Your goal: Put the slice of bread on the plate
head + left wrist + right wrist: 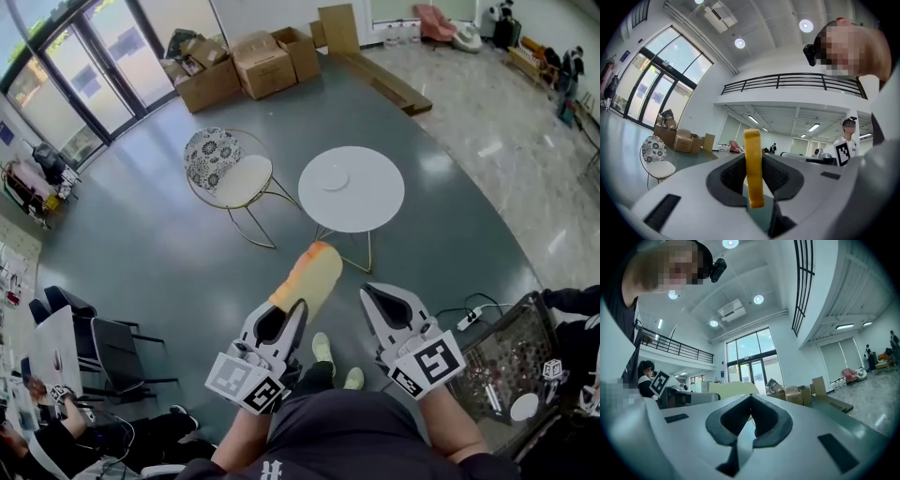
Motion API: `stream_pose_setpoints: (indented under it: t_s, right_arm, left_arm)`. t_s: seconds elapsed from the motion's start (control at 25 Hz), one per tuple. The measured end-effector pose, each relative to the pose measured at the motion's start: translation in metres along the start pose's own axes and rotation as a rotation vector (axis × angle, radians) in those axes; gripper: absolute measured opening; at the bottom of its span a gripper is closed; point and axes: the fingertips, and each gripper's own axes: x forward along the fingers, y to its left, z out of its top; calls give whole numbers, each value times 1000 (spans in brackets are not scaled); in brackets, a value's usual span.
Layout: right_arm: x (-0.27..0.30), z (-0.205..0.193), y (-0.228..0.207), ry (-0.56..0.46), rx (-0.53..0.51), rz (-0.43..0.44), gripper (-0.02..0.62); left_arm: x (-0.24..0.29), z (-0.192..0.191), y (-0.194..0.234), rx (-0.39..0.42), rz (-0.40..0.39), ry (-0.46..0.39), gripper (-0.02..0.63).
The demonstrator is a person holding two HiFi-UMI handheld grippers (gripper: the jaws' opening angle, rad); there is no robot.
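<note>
My left gripper is shut on a slice of bread with a pale yellow face and orange crust, held out level above the floor. In the left gripper view the slice stands edge-on between the two pads. A small white plate lies on the round white table just beyond the bread. My right gripper is beside the left one, shut and holding nothing; its jaw tips meet in the right gripper view, where the bread shows to the left.
A wire-legged chair with a patterned back stands left of the table. Cardboard boxes are stacked at the far wall. A wire cart and a power strip are at my right, dark chairs at my left.
</note>
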Motion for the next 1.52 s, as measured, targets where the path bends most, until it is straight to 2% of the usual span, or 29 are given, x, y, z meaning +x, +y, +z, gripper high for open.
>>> stream_pose_setpoints:
  t_s: [0.36,0.64,0.96,1.52]
  right_arm:
    - [45,-2,-35,16,-14,-53,5]
    - [115,-1,-55,37,-16,-82,6]
    - [181,-9,-76,68,-22,-127,5]
    - [236,-6,-116,58,-11,-141,5]
  left_arm:
    - [47,6,48,-8,-44,1,91]
    - [82,21,117,-22,-68,19,89]
    - [122,19,184,-40,-108,60,89]
    - [173,26,230,-50,-126,83,89]
